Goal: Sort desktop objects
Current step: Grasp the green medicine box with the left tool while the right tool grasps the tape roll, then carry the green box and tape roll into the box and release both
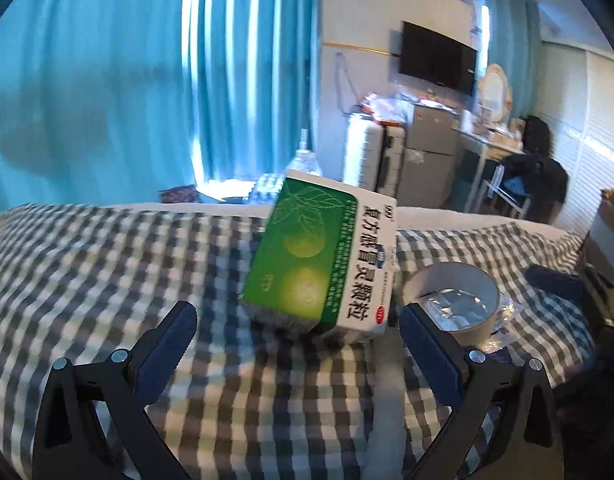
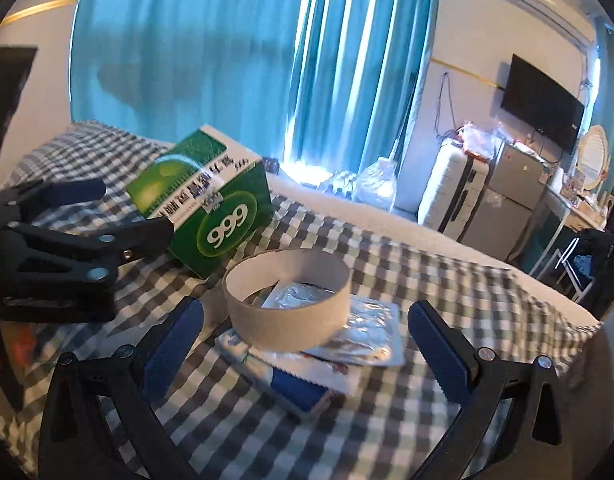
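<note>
You are holding the left gripper (image 1: 297,320) with its jaws spread wide and gripping nothing; the green and white medicine box (image 1: 321,254) is sitting tilted on the checked cloth (image 1: 107,264) just ahead of the jaw gap, its near end raised off the fabric; from the right wrist view the same box (image 2: 205,200) is lying just beside the left gripper's tip (image 2: 119,236), and whether they are touching I cannot tell.

You are keeping the right gripper (image 2: 305,330) equally wide open and empty; between and just beyond its fingers the cardboard tape ring (image 2: 289,296) is resting on top of a silver foil packet (image 2: 371,320), with a white sachet (image 2: 307,372) and a blue-edged packet (image 2: 299,396) lying beneath toward you; the ring is sitting near the box's lower corner.

Behind the table a clear water bottle (image 2: 377,184) is standing before the teal curtain (image 2: 227,40).
</note>
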Demonstrator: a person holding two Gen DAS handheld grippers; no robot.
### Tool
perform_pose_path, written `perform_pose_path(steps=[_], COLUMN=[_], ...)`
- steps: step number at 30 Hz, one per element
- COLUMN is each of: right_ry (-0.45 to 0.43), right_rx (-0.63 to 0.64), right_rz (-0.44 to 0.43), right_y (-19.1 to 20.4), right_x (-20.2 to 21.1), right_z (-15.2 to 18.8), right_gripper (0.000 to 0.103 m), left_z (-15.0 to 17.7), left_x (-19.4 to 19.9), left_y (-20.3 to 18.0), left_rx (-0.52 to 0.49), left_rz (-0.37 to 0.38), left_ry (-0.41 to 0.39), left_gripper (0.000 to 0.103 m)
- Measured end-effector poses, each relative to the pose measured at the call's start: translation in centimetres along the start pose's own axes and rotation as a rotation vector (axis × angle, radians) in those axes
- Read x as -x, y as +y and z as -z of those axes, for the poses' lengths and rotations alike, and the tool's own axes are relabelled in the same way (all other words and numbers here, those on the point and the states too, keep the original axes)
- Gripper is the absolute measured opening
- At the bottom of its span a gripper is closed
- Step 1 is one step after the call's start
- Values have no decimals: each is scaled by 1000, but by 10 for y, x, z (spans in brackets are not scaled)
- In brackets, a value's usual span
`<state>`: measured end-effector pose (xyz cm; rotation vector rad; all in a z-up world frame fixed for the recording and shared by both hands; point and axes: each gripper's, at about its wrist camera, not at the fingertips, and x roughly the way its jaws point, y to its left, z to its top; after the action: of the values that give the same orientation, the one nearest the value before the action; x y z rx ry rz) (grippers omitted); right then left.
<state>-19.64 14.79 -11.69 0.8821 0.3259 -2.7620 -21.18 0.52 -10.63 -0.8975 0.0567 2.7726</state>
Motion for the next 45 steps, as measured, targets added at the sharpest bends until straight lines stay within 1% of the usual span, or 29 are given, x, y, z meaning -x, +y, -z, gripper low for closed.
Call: perform_pose_path(steps=[1,2,4,6,8,9,11,12,13,14,16,21,24,26,28,29,31,34,37,40,45], right_ry=[13,27,36,60,75,80,83,91,91,87,67,43,42,36,22,7,-21,-68,-94,-127,-202], right_rx=[0,3,18,44,60,68,69,56,40,28,4,-39,-47,-54,-56,-59,-53,-18,20,29,38], right_rz=[-5,-9,-5,20,40,39,52,48,39,28,24,11,4,-1,-19,-33,-32,-17,-11,-18,-12], right_y=[1,4,9,17,22,24,26,23,21,18,14,10,10,10,7,6,4,8,12,9,0], right_x=[-5,-12,-19,-28,-34,-36,-38,-38,-38,-37,-32,-18,-7,1,12,19,39,70,98,126,176], right_z=[-1,-3,-8,-11,-13,-14,-13,-12,-10,-9,-7,-1,1,2,3,5,10,17,21,18,16], right_gripper=[103,103,103,103,102,102,86,82,82,81,81,81,81,81,81,81,81,81,81,81,81], left_z=[-2,-5,-11,-15,-18,-20,-20,-19,-18,-16,-12,-7,-6,-4,-3,-2,-2,-3,-9,-13,-25], left_x=[-5,-8,-17,-26,-35,-39,-44,-46,-46,-46,-44,-30,-15,-3,8,15,33,57,79,106,139], left_y=[-1,0,-2,-6,-13,-14,-13,-12,-13,-14,-18,-27,-27,-24,-22,-24,-26,-32,-41,-45,-60], left_rx=[-11,-17,-33,-59,-104,-108,-88,-76,-71,-72,-82,-87,-57,-24,11,24,33,4,-36,-34,-87], left_rz=[21,22,8,1,-48,-72,-78,-68,-51,-27,-41,-42,-54,-49,-28,-24,-26,-42,-54,-30,-36], left_ry=[15,24,47,69,88,85,90,96,94,85,68,12,-17,-21,1,-3,-23,-53,-74,-96,-119], left_gripper=[103,103,103,103,103,103,103,98,92,81,81,80,80,80,80,80,80,80,80,80,80])
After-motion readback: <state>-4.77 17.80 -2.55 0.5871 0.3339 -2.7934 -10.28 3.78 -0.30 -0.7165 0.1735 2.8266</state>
